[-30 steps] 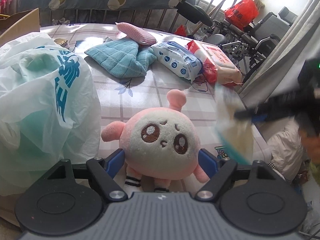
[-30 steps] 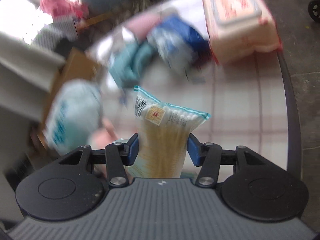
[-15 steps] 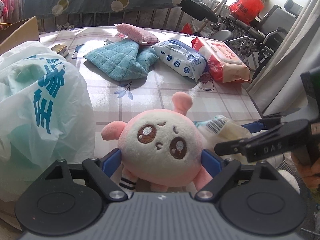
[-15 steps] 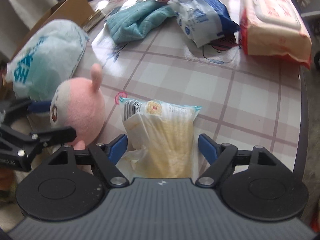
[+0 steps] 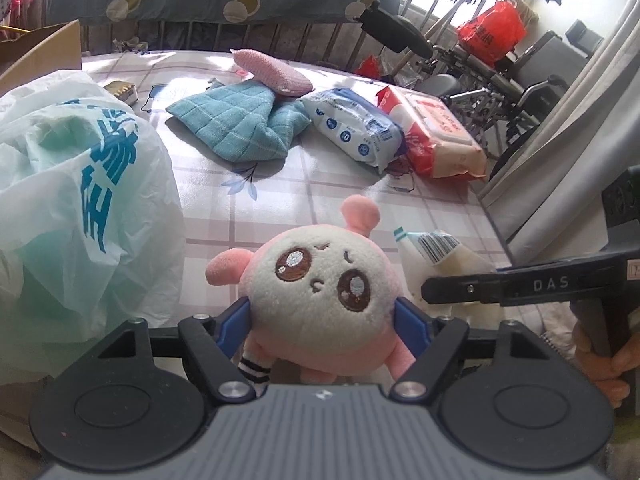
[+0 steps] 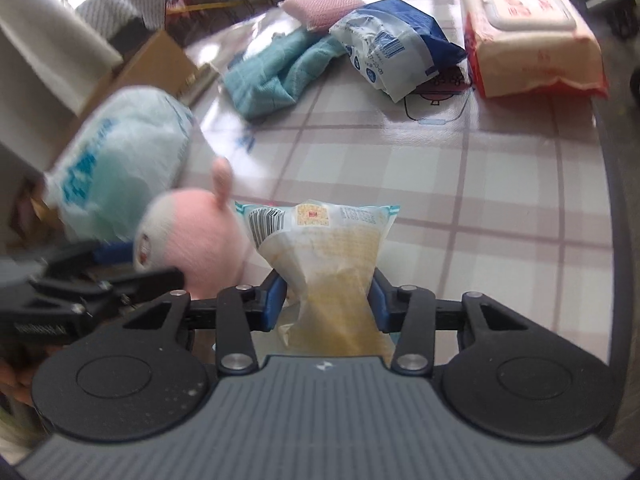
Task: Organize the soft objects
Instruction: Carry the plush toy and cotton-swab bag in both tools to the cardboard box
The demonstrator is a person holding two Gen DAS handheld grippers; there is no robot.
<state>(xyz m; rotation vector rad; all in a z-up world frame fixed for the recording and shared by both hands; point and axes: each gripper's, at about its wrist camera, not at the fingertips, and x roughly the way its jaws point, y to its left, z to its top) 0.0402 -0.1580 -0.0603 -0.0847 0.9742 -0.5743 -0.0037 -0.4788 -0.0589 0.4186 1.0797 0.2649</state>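
Two grippers work over one checked table (image 5: 280, 216), each clamped on something soft; the table carries everything else. Largest on it is the white plastic bag (image 5: 80, 200) with blue lettering, bulging at the left edge, just beside the plush; behind it stands a cardboard box (image 6: 156, 68). Toward the far side lie a teal cloth (image 5: 240, 128) with a pink sponge (image 5: 272, 74) resting on its far edge, a blue-and-white tissue pack (image 5: 356, 132) touching the cloth, and a red-and-cream wipes pack (image 5: 436, 136) just beside that, at the table's right rim. The pink-and-white plush toy (image 5: 320, 300) sits upright at the near edge, facing the left wrist camera; the left gripper (image 5: 324, 320) has its blue pads pressed into both sides of the plush's body. Just right of the plush, the right gripper (image 6: 326, 300) pinches the clear packet of cotton swabs (image 6: 320, 248) at its waist, the plastic crumpled between the pads, barcode end pointing away; the packet's left corner sits close against the plush.
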